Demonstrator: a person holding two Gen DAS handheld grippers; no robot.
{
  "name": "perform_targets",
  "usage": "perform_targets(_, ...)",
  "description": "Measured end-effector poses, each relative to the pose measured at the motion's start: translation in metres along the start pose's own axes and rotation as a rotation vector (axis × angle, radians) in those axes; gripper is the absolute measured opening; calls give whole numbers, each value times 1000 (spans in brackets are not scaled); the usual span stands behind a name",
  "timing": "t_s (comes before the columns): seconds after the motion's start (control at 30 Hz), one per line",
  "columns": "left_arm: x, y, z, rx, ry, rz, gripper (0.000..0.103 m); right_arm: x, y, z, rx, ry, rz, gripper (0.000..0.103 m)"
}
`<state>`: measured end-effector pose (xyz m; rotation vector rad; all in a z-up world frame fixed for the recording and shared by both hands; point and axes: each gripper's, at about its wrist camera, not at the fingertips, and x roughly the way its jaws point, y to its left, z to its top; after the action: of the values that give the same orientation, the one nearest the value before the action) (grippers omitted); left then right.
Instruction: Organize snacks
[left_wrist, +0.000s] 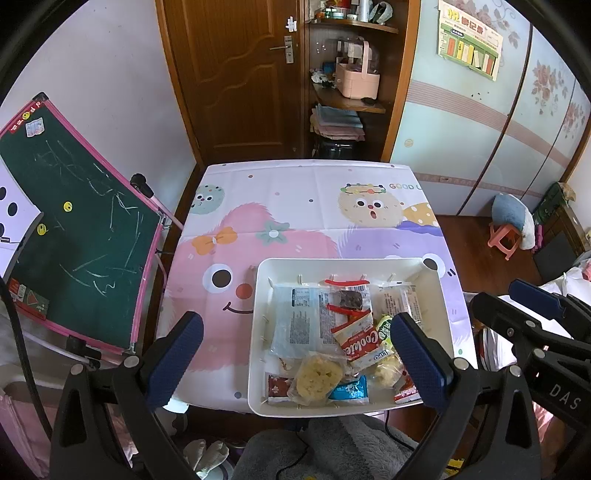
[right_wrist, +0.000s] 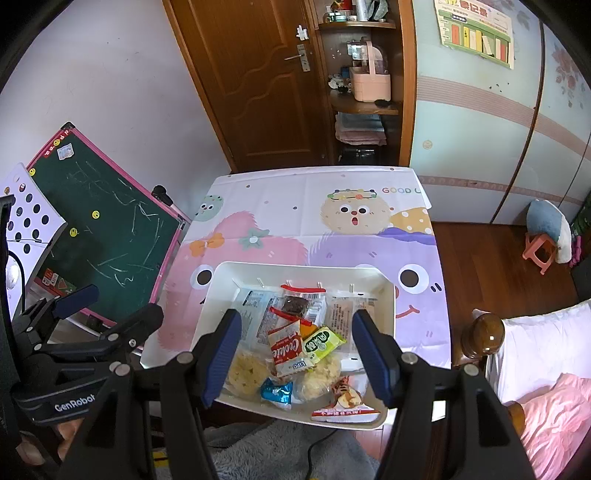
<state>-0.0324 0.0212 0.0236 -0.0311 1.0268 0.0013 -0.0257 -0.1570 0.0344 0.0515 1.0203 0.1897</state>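
A white tray (left_wrist: 258, 295) sits at the near right of the cartoon-print table and holds several wrapped snacks: a red and white Cookies pack (left_wrist: 360, 341), a round yellow cracker pack (left_wrist: 314, 376), a blue wrapper (left_wrist: 349, 391), a green pack (right_wrist: 321, 341) and large clear bags (left_wrist: 295, 321). The tray also shows in the right wrist view (right_wrist: 218, 288). My left gripper (left_wrist: 295, 358) is open and empty above the tray's near left. My right gripper (right_wrist: 297, 354) is open and empty above the tray's near edge.
The table (left_wrist: 295, 192) has a pastel cloth. A green chalkboard easel (left_wrist: 74, 229) leans at the left. A wooden door (left_wrist: 236, 74) and shelves (left_wrist: 347, 103) stand behind. A bed (right_wrist: 546, 369) and wooden bedpost (right_wrist: 487, 334) lie right. A pink stool (right_wrist: 539, 251) stands on the floor.
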Motion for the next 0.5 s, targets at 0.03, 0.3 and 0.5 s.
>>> perform_targets(0.03,0,2,0,0,0,1,101,0,0,0,0,0,0,63)
perform_targets(0.3,0,1,0,1,3,-4,101,0,1,0,0,0,0,63)
perform_targets(0.5,2,3,1,1,5,-2,101,0,2,0,-1,-2,2,63)
